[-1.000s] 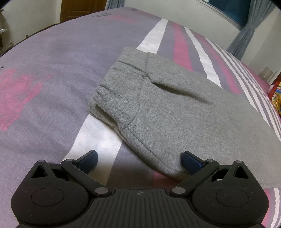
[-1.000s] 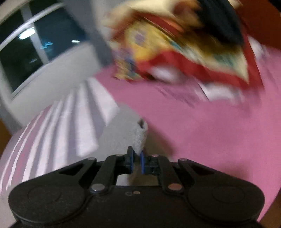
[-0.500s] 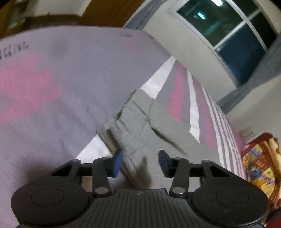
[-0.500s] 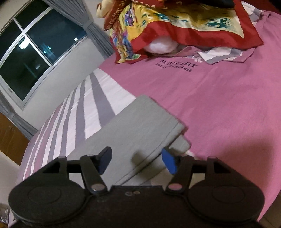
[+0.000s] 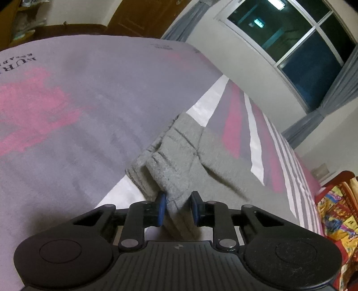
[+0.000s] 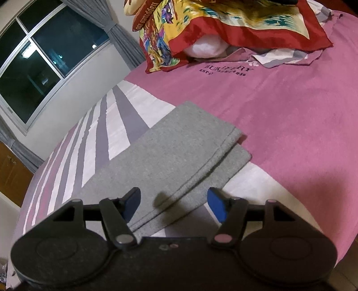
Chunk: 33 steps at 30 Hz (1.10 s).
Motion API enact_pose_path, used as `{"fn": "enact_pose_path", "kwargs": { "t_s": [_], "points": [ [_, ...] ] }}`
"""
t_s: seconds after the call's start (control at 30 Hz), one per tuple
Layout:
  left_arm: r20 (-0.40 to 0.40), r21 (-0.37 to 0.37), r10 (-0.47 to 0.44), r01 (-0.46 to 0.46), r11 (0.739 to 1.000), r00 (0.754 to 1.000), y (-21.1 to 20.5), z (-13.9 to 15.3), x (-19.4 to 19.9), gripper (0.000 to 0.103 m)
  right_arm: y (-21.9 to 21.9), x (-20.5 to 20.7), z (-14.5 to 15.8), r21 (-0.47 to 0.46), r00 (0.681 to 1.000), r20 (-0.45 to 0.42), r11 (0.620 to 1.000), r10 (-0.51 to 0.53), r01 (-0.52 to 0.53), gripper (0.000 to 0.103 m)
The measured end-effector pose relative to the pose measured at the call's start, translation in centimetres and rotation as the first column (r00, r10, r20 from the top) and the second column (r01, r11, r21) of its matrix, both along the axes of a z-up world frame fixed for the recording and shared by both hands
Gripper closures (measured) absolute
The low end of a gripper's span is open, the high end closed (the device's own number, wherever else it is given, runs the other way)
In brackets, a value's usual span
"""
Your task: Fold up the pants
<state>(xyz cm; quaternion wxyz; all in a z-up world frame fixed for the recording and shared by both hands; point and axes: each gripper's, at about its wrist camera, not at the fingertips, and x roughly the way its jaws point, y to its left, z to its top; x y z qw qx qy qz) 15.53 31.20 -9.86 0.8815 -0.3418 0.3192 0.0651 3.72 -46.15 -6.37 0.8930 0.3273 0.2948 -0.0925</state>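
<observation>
From the left wrist, the bed's cover (image 5: 96,116) fills most of the view: a soft grey spread with a blotchy pink patch at the left, dark printed lettering near its far left edge, and white, pink and grey stripes running away on the right. The grey knitted pants (image 5: 179,161) lie folded on it, waistband end toward the camera, its gathered elastic bunched up. The left gripper (image 5: 177,207) has just been closing, and its blue pads now pinch a raised fold of the waistband edge between them. Beyond the bed stand a pale wall, a dark night-time window with a white frame (image 5: 297,44) reflecting a ceiling light, grey-blue curtains (image 5: 335,94) and a brown wooden door (image 5: 136,15). A red and yellow patterned blanket (image 5: 337,208) shows at the right edge.

From the right wrist, the cover is pink, carrying dark printed lettering, with white and grey stripes to the left. The pants' leg end (image 6: 170,161) lies flat in two neat layers, the upper hem set back from the lower. The right gripper (image 6: 173,204) has just been opening; its blue fingers stand wide apart over the near edge of the cloth, pressing nothing. The patterned blanket (image 6: 223,24) is heaped at the head of the bed over something white, beside the window (image 6: 42,65) and curtain (image 6: 125,42).
</observation>
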Motion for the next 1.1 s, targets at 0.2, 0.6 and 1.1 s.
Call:
{"fn": "enact_pose_path", "kwargs": {
  "t_s": [0.2, 0.6, 1.1],
  "points": [
    [-0.009, 0.029, -0.014, 0.014, 0.999, 1.000, 0.0, 0.0, 0.1, 0.080, 0.3, 0.2, -0.4, -0.016, 1.000, -0.004, 1.000, 0.004, -0.004, 0.035],
    [-0.089, 0.181, -0.083, 0.098, 0.979, 0.993, 0.2, 0.7, 4.8, 0.082, 0.1, 0.6, -0.5, -0.006, 1.000, -0.016, 1.000, 0.001, -0.001, 0.031],
    [-0.046, 0.080, -0.064, 0.067, 0.995, 0.997, 1.1, -0.2, 2.9, 0.082, 2.2, 0.7, -0.3, 0.182, 0.984, 0.058, 0.968, 0.167, -0.175, 0.038]
  ]
}}
